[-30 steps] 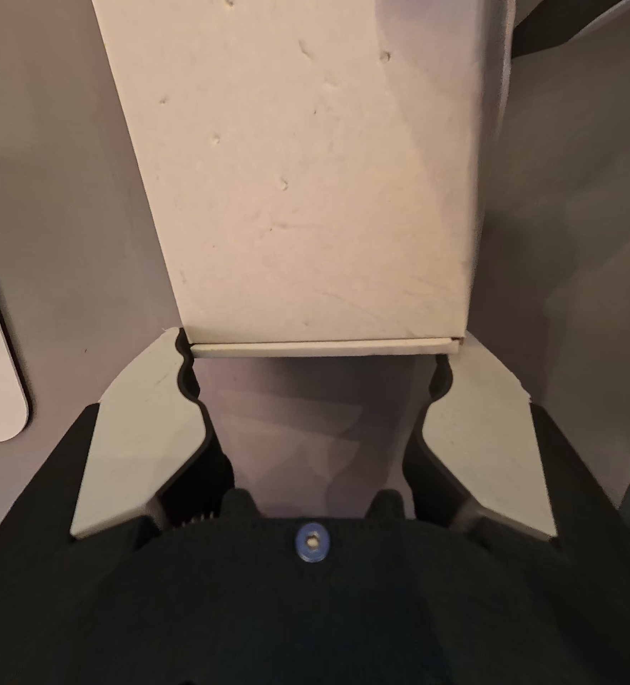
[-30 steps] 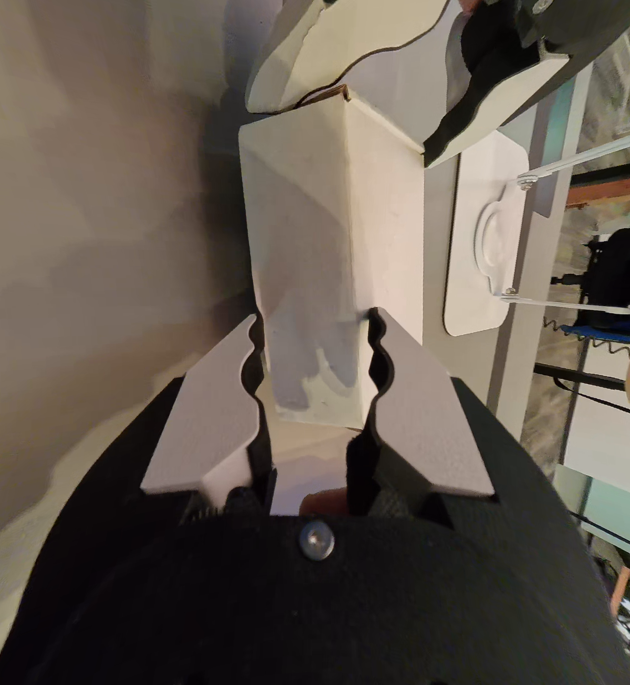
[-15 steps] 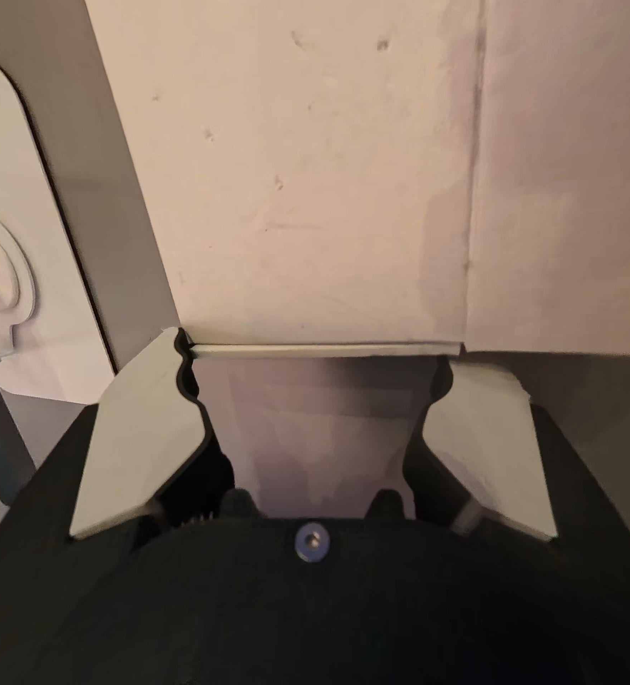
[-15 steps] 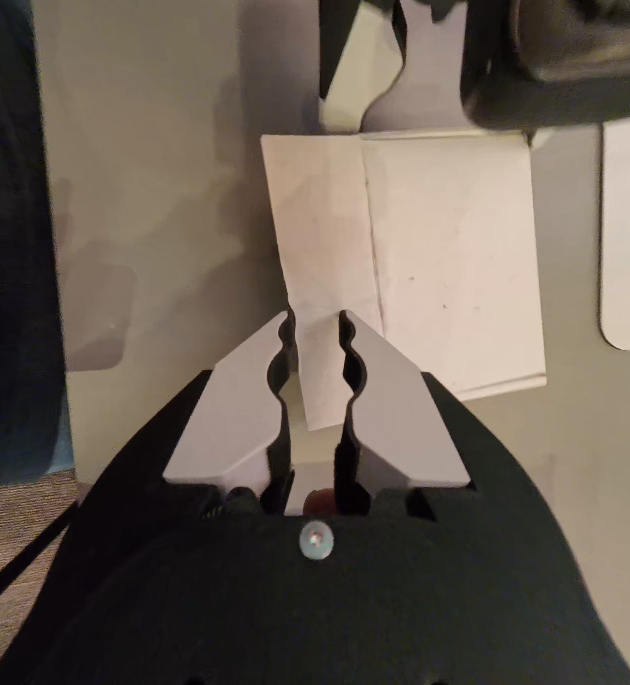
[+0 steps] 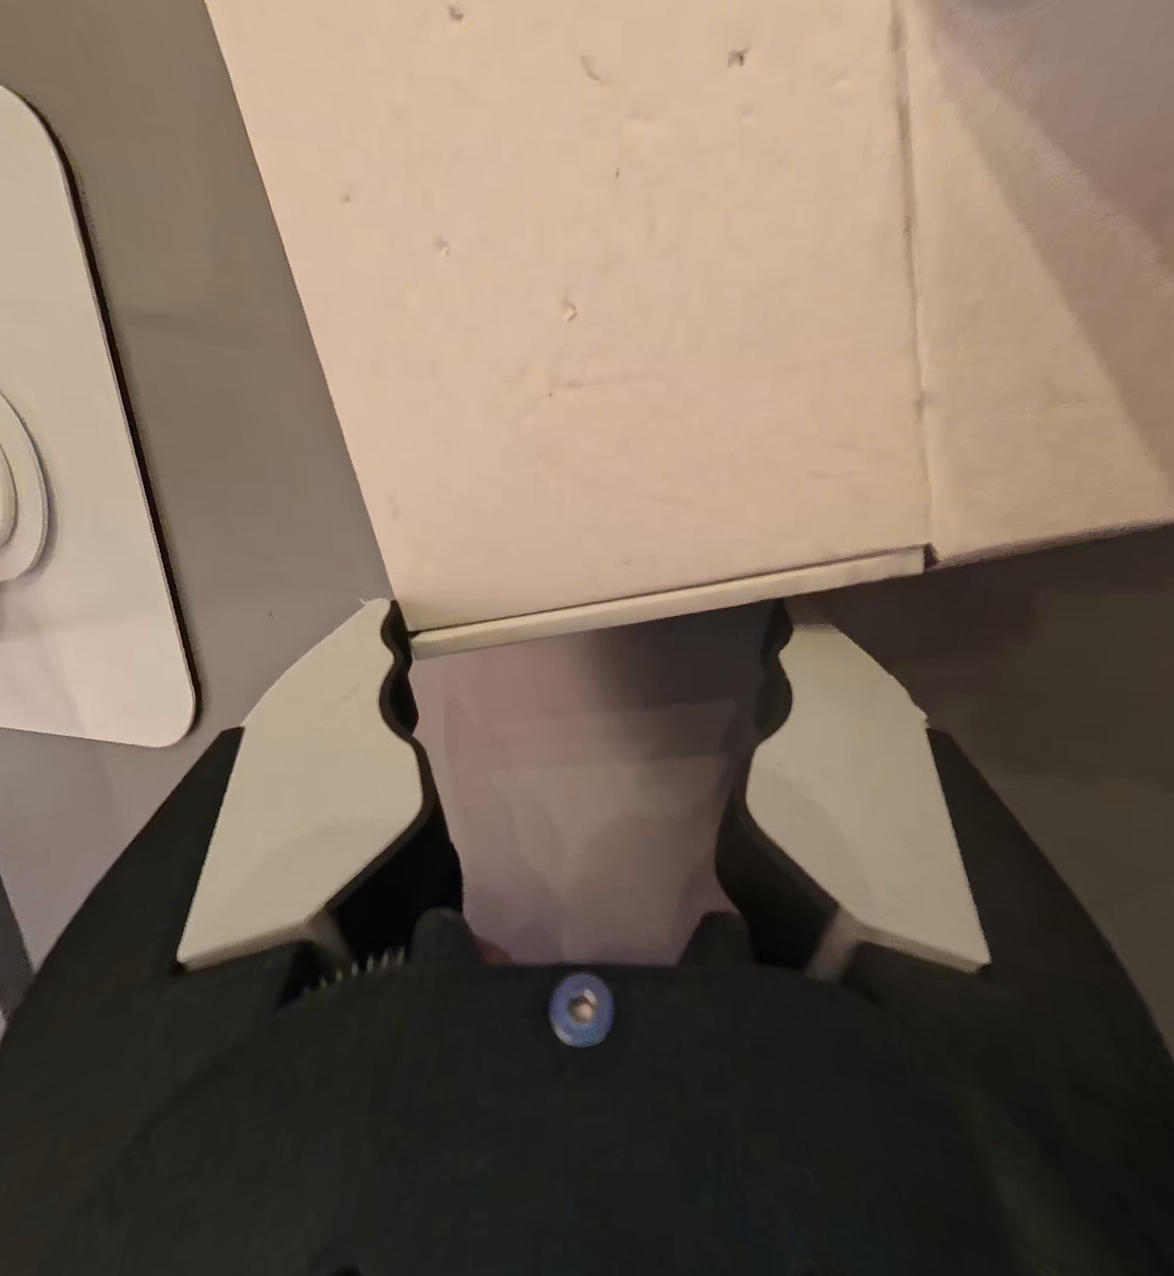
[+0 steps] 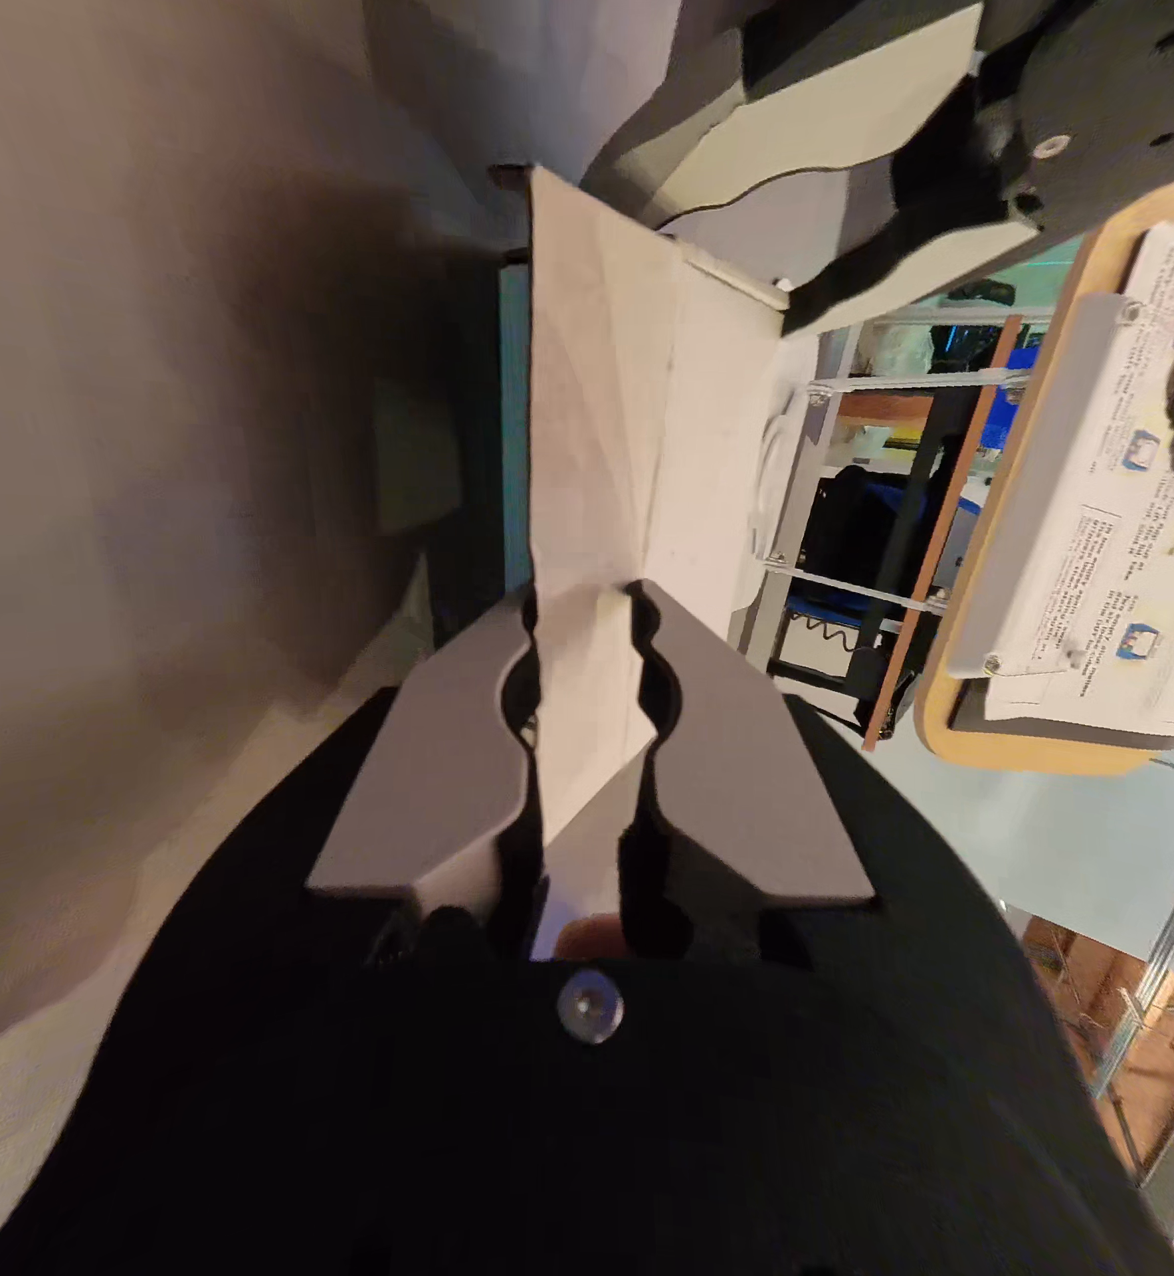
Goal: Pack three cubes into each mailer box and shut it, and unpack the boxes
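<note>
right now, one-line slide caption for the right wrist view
Right gripper pinches a flap of the white mailer box; left gripper grips its far end.

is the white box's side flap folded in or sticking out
Sticking out: the white cardboard mailer box's side flap stands edge-on, away from the box, pinched in the right gripper.

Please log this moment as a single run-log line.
left gripper: shut on box edge | right gripper: shut on flap | box lifted off table: cannot tell | cubes: unseen
</note>
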`<state>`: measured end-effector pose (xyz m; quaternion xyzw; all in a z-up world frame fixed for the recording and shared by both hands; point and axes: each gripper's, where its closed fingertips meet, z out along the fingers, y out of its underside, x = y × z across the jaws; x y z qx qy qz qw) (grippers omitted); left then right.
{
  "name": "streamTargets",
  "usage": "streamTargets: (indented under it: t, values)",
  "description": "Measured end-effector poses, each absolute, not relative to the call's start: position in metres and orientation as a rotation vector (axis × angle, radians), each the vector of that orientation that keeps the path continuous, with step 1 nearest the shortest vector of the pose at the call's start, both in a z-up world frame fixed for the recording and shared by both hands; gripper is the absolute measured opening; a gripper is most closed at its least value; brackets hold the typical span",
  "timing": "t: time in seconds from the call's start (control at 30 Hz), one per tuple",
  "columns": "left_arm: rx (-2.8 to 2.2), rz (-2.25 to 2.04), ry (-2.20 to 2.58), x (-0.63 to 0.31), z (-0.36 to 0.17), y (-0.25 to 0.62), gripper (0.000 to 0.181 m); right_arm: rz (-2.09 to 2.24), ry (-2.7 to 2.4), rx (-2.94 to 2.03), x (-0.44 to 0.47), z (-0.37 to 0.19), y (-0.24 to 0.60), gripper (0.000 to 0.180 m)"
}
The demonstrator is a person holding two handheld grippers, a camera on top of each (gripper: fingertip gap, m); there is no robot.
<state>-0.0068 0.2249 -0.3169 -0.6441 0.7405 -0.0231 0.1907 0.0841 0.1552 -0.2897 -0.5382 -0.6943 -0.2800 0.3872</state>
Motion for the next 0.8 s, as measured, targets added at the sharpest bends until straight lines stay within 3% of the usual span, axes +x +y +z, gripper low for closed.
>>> streamTargets:
  t: [0.07,0.13,0.27,0.47,0.8]
  values:
    - [-1.882,-0.181,2.025,-0.007,-0.312,0.22,0.091,-0.689,-1.735,-1.383,0.084,-0.28,0.157,0.003]
    - [-1.994,-0.323,1.908,-0.008,-0.303,0.217,0.085,-0.661,-1.723,-1.414,0.083,-0.276,0.158,0.0]
    - [-2.207,-0.609,1.614,-0.012,-0.288,0.207,0.085,-0.652,-1.706,-1.449,0.08,-0.277,0.157,0.0]
    - [-2.279,-0.674,1.443,-0.009,-0.293,0.202,0.082,-0.644,-1.72,-1.474,0.083,-0.277,0.158,0.0]
    - [-2.269,-0.611,1.567,-0.006,-0.292,0.205,0.083,-0.318,-1.643,-1.681,0.082,-0.255,0.163,0.0]
